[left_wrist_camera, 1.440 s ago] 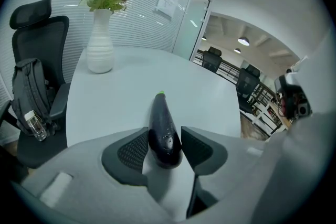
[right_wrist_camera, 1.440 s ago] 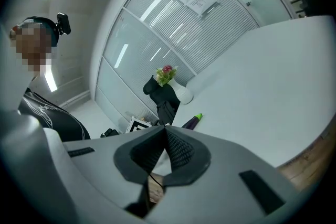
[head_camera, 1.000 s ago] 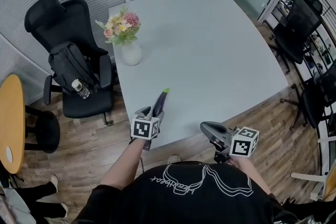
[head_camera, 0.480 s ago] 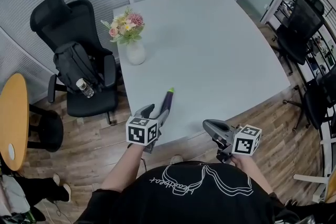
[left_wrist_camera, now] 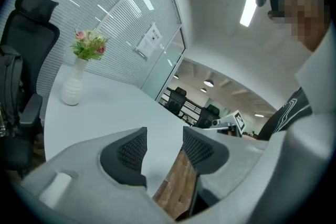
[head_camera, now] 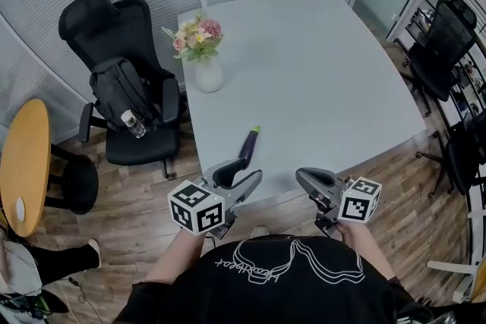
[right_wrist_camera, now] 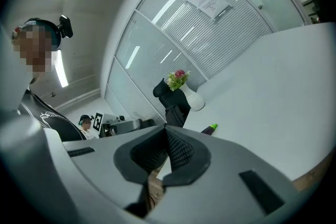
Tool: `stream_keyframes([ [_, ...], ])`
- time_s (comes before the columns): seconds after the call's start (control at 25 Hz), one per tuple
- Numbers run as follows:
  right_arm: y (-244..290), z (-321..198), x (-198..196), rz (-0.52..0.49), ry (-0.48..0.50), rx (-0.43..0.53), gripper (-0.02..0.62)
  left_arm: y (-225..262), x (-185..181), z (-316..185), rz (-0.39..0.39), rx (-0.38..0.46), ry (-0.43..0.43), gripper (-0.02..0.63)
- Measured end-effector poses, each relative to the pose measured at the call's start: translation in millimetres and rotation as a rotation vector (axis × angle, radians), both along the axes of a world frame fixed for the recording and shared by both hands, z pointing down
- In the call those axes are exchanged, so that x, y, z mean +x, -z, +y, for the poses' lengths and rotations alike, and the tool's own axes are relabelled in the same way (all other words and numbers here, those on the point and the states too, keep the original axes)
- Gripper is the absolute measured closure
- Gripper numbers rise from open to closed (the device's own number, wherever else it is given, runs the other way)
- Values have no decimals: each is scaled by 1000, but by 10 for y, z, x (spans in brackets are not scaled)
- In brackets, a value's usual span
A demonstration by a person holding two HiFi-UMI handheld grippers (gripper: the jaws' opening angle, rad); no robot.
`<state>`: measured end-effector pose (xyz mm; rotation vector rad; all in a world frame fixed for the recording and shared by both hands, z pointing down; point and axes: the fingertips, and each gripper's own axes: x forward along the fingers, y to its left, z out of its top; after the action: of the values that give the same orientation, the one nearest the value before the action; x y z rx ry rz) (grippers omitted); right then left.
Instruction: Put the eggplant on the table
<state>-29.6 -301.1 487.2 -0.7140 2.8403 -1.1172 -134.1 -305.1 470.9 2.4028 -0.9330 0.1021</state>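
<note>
left gripper [head_camera: 239,177], at the lower left of the head view, has its two dark-padded jaws spread, with nothing between them; they have just been closing a little. in its own view the left gripper [left_wrist_camera: 164,136] frames only bare tabletop and a strip of wood floor [left_wrist_camera: 176,186]. right gripper [head_camera: 304,178], level with it at the lower right, has its jaws pressed together at the tips and is empty, which the right gripper view [right_wrist_camera: 166,131] confirms. each gripper carries a cube with square markers on the end nearest the person.

the eggplant [head_camera: 250,147] lies on the table [head_camera: 319,72], close to the near edge, just beyond the left gripper's tips and touched by neither gripper. it is dark purple, with its green stem end pointing away from the person.

further back, near the table's left edge, a white vase [head_camera: 209,76] holds pink and yellow flowers. left of the table, a black office chair [head_camera: 91,19] holds a black backpack [head_camera: 121,91] with a water bottle [head_camera: 134,124].
</note>
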Motion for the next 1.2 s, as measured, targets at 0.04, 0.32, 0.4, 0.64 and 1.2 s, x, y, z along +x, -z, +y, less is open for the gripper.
stream_keyframes([
  [0.04, 21, 24, -27, -3, 7, 7, 586, 34, 22, 45, 14, -1, -11, 390],
  [0.32, 85, 137, -105, 21, 33, 42, 586, 77, 179, 262, 98, -41, -58, 517],
  [0.4, 86, 171, -119, 22, 38, 47, 586, 69, 208, 308, 112, -52, -71, 537],
  [0.64, 123, 295, -129, 34, 67, 83, 586, 30, 267, 373, 32, -19, -78, 583],
  [1.2, 201, 396, -315, 61, 105, 134, 586, -1, 144, 435, -24, -1, -53, 592],
])
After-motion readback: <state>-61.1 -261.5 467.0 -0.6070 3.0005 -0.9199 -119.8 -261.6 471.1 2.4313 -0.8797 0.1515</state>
